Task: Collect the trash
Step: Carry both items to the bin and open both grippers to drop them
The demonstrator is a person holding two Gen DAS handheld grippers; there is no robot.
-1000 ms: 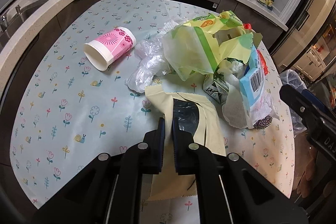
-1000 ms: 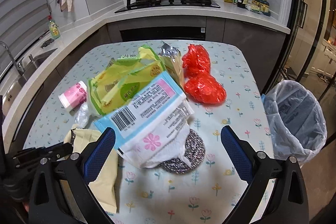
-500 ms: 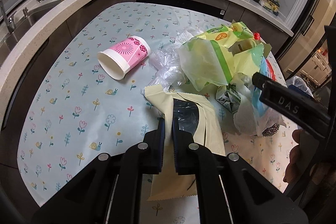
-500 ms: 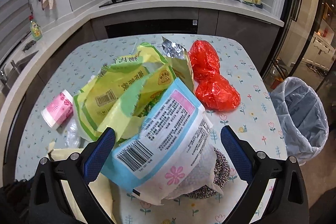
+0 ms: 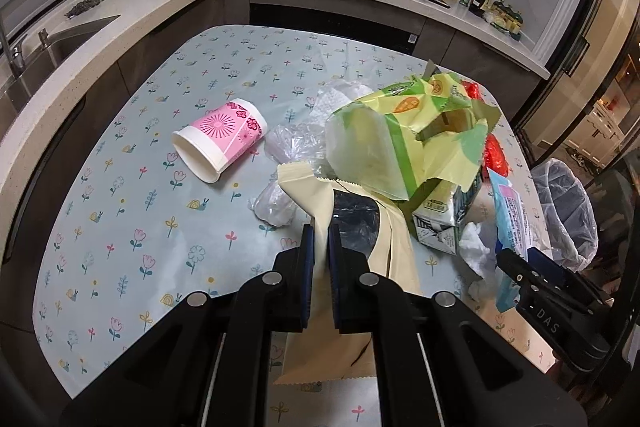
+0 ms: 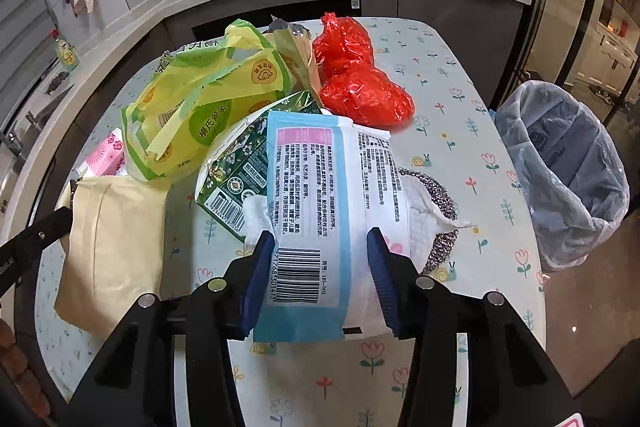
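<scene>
The counter [image 6: 460, 115] in its flowered cloth carries a heap of rubbish, and the lined bin [image 6: 568, 175] stands off its right edge, well apart from the heap. Nearest lies the blue-and-white wrapper [image 6: 316, 195], its barcode end between the jaws of the right tool [image 6: 320, 259], which are closing around it; the pads look not quite pressed home. To my eye the trick is to pinch only this wrapper, lift it free of the scouring pad [image 6: 436, 203] and carton [image 6: 236, 171] beneath, then swing right to the bin. The left tool [image 5: 319, 247] is clamped on the cream packet [image 5: 316, 195] at the near left.
</scene>
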